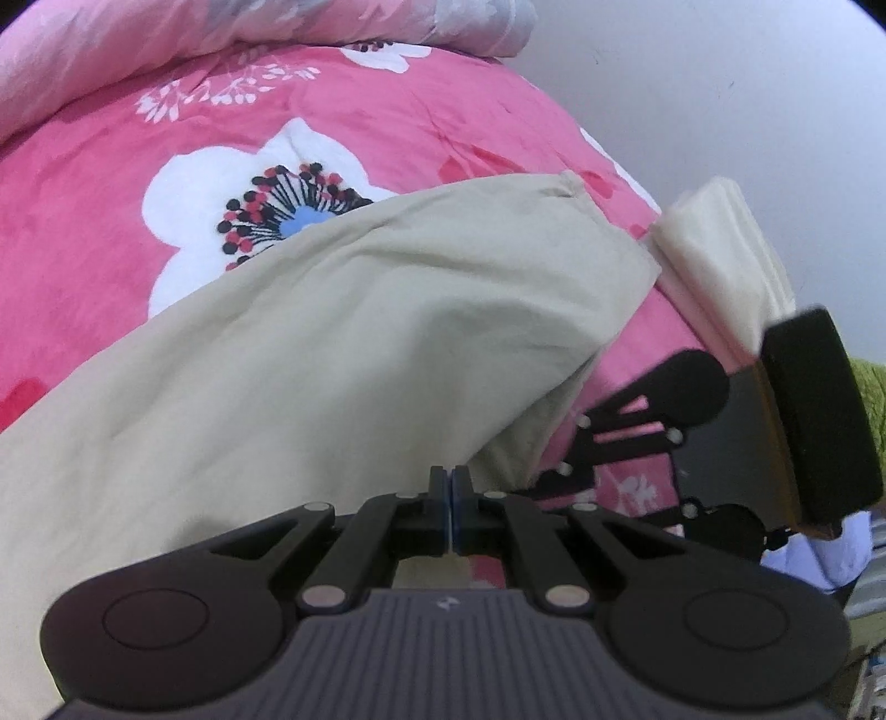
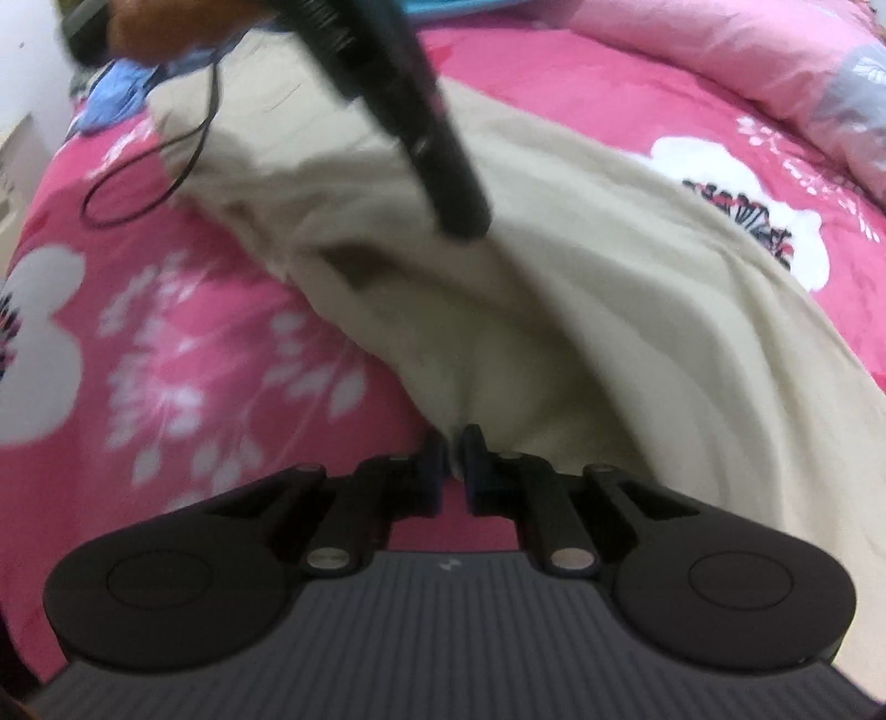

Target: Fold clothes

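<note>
A beige garment (image 1: 343,343) lies spread over a pink floral bedsheet (image 1: 83,249). In the left wrist view my left gripper (image 1: 451,487) is shut, its fingertips pinching the garment's near edge. The right wrist view shows my right gripper (image 2: 454,459) shut on a raised fold of the same beige garment (image 2: 581,310), with cloth bunched between its fingers. The left gripper's black body (image 2: 421,127) crosses the top of that view, its tip touching the cloth. The right gripper's linkage (image 1: 631,432) shows at the garment's right edge in the left wrist view.
A folded cream cloth (image 1: 714,260) lies at the bed's right side by a white wall (image 1: 720,83). A rolled pink quilt (image 2: 775,66) lies along the far edge. A black cable loop (image 2: 149,177), blue fabric (image 2: 111,99) and a hand (image 2: 149,27) are at the upper left.
</note>
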{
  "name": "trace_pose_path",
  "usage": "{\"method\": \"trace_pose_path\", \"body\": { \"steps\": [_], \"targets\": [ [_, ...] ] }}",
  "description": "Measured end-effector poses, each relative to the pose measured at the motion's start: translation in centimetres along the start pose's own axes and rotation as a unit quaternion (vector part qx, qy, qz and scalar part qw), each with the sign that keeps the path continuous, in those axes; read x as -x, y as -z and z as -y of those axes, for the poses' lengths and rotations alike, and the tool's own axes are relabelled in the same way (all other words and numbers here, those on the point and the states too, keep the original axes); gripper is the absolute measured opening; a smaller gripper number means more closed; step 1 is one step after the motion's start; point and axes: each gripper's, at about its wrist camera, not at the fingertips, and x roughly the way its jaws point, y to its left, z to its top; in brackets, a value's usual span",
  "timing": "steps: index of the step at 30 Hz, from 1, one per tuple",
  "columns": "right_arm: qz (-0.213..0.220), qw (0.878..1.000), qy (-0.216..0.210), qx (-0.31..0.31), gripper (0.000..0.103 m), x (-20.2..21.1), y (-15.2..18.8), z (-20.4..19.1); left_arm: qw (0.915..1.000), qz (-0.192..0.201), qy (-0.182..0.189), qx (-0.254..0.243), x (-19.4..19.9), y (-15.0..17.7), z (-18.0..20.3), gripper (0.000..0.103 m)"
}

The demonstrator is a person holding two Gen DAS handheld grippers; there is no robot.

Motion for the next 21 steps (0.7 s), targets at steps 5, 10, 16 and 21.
{"method": "trace_pose_path", "body": {
  "steps": [5,10,16,21],
  "targets": [
    [0.047,0.999,-0.014,0.003,0.007,1.3,-2.3,-0.3,0.9999,-0.002,0.006,-0.008,0.1,0.0,0.1,0.001],
    [0.088,0.995,-0.028,-0.028,0.007,-0.9,-5.0,-0.5,0.9999,-0.003,0.009,-0.006,0.1,0.1,0.1,0.001],
    [0.076,0.986,-0.024,-0.147,0.008,-3.1,-1.9,-2.6,0.9999,-0.003,0.01,0.008,-0.4,0.8,-0.1,0.002],
    [0.075,0.938,-0.008,-0.338,0.008,0.8,1.9,0.0,0.9999,-0.003,0.01,0.013,-1.6,2.3,0.1,0.002]
  ]
}}
